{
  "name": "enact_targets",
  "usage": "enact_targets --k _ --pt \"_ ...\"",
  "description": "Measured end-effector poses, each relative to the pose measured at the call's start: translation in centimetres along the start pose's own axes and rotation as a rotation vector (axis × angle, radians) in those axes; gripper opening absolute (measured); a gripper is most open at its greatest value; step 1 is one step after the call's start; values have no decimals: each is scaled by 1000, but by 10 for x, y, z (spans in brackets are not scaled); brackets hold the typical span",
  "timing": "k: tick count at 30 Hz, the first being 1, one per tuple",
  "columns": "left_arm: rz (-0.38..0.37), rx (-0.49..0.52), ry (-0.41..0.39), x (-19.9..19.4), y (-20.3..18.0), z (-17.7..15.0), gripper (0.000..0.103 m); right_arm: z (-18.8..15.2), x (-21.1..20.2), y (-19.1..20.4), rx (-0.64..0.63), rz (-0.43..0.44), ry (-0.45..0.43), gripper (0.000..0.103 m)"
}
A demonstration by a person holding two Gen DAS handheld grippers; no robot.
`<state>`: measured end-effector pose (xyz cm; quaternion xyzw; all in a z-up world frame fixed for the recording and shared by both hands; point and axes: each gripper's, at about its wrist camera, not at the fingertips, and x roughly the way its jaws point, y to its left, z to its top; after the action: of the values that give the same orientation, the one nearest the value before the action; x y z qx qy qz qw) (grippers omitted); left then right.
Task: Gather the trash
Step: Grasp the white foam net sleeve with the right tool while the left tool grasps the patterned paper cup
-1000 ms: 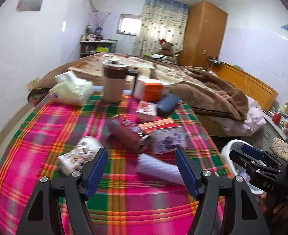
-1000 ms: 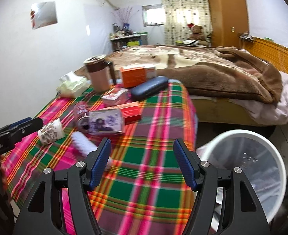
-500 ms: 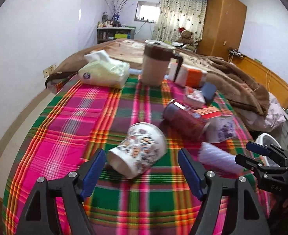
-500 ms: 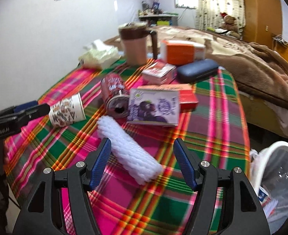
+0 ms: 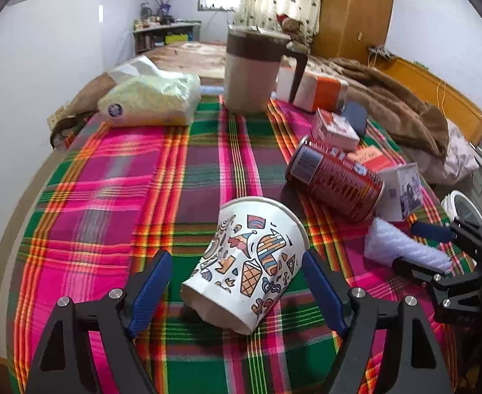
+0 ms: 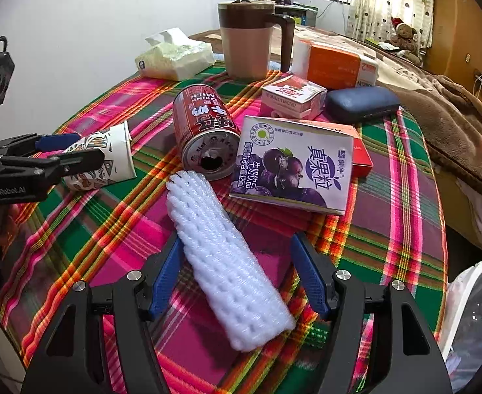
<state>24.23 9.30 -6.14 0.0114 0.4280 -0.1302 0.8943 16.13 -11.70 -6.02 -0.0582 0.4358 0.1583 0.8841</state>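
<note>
On my left, the left hand-held gripper [image 5: 237, 282] had its jaws opening, one on each side of the tipped-over printed paper cup [image 5: 247, 262]; neither pad touched it, so nothing was grasped. The cup lay on its side on the plaid-covered worktop [image 5: 109, 197], its rim pointing toward twelve o'clock and its base toward me. I judged it very light and easily crushed, so I meant to pinch it gently across the mid-wall, where the taper would not squeeze it out.

At two o'clock from the cup lay a red drink can [image 5: 336, 180] on its side, opened, probably empty and apt to roll.

Further right, the right hand-held gripper [image 6: 237, 279] stood released, its blue pads flanking a white foam net sleeve [image 6: 227, 256] without pressing it. The sleeve ran from eleven o'clock down to five. It looked soft, springy and nearly weightless; a grip across its middle should hold.

Beyond it at one o'clock sat a purple milk-drink carton [image 6: 293, 164]. The white waste bin [image 6: 477, 312] showed at four o'clock, off the worktop's edge.
</note>
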Motion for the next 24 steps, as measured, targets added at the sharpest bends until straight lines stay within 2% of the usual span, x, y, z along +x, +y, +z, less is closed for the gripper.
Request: enact_targets --k 11,18,20,22,24 --pt "15 -10 45 16 -1 -1 81 -6 1 6 -2 -5 17 67" --pt "30 -6 42 12 -7 -2 72 -6 1 7 8 20 13 66" --pt "28 -13 40 11 -8 -3 69 -6 1 7 11 17 12 53" --pt "30 -13 35 9 -9 -5 65 -6 0 6 17 17 8 50" --pt "32 -19 27 5 -11 -7 60 -8 -1 6 28 23 3 42"
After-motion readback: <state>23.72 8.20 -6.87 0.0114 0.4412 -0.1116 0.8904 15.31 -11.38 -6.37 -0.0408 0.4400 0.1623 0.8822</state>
